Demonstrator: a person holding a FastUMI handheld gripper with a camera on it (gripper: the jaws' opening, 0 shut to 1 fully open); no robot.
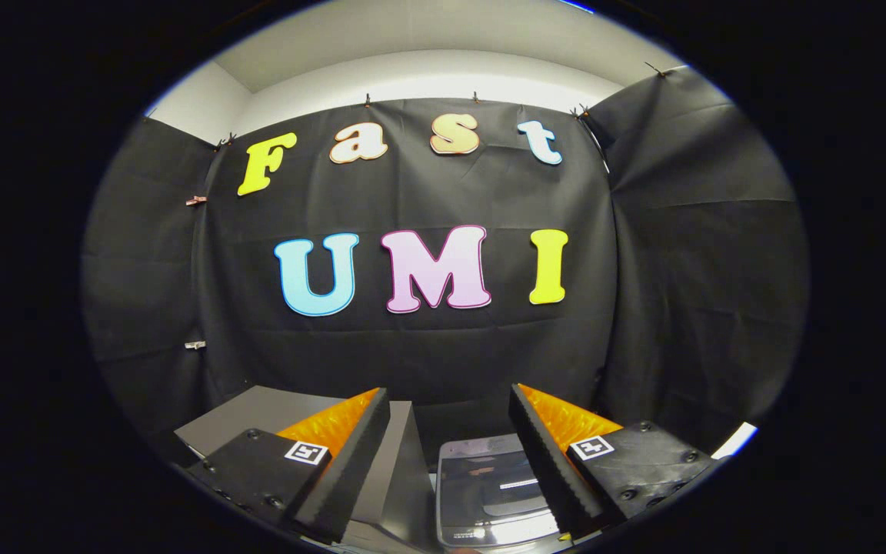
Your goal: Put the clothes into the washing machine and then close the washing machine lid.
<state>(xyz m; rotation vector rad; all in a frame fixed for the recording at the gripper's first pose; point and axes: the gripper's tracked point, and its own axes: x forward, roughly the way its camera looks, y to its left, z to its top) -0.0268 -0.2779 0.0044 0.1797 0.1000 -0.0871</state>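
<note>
My gripper is held high and stands open, with nothing between its fingers. Low down between the fingers, a little toward the right one, I see the washing machine from above. Its glossy dark lid with a pale rim lies flat over the top and reflects the light. I see no clothes here.
A grey tabletop runs behind and under the left finger, with a grey upright panel just left of the machine. The black cloth booth wall stands close behind, folding round on both sides. A white strip shows at the right.
</note>
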